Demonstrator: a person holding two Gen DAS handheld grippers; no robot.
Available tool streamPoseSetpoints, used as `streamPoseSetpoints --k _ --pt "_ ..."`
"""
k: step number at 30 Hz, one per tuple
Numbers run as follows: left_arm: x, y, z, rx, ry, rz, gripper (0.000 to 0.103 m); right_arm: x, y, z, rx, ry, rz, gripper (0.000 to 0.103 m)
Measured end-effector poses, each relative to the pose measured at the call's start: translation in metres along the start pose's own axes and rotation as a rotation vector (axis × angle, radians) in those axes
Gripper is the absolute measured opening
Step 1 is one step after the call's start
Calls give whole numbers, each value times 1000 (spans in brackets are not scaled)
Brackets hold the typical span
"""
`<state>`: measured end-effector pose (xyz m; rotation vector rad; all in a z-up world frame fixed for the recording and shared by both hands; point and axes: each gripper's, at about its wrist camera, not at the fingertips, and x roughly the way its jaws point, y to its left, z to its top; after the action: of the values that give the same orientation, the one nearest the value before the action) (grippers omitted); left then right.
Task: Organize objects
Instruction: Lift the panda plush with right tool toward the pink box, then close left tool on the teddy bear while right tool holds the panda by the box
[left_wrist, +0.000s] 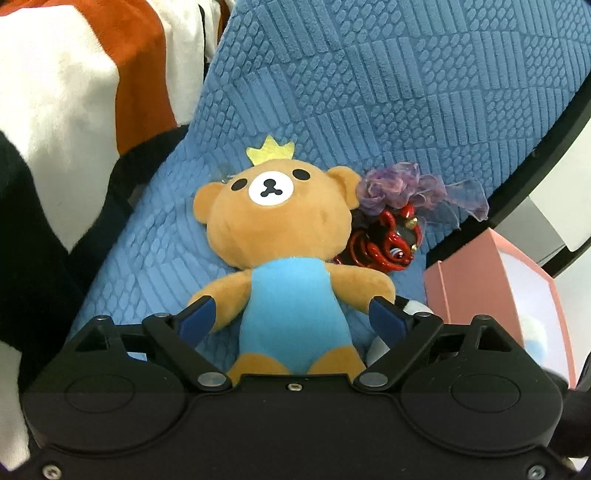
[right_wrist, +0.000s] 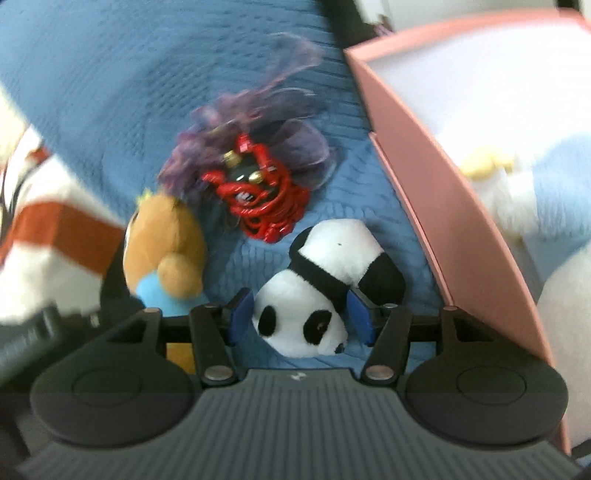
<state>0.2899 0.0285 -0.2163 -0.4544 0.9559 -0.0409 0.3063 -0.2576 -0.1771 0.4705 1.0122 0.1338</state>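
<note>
A brown plush bear (left_wrist: 280, 236) in a light blue outfit with a yellow crown lies on its back on the blue textured blanket (left_wrist: 406, 92). My left gripper (left_wrist: 291, 317) is open, its blue pads on either side of the bear's body, apart from it. In the right wrist view the bear (right_wrist: 166, 243) lies at the left. A black and white plush panda (right_wrist: 325, 284) lies on the blanket (right_wrist: 110, 92). My right gripper (right_wrist: 301, 317) is open around the panda's head; whether the pads touch is unclear through blur.
A red and black ornament (left_wrist: 388, 240) (right_wrist: 258, 195) with purple gauze fabric (left_wrist: 406, 188) lies beyond the bear. A pink box (left_wrist: 517, 295) (right_wrist: 443, 184) holding plush toys stands at the right. An orange, white and black plush shape (left_wrist: 74, 110) lies at the left.
</note>
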Motion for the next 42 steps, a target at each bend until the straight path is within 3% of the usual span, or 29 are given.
streamPoseSetpoints --k 10,20,36,42 --pt "25 -7 9 64 27 111 91 26 -10 1 170 43 65 61" --pt "43 -19 8 137 81 135 97 24 -22 10 278 3 39 62" --pt "65 -22 7 154 147 171 101 28 4 15 1 16 -66 56" --pt "68 -18 12 129 140 190 94 24 6 15 -73 16 -71 56"
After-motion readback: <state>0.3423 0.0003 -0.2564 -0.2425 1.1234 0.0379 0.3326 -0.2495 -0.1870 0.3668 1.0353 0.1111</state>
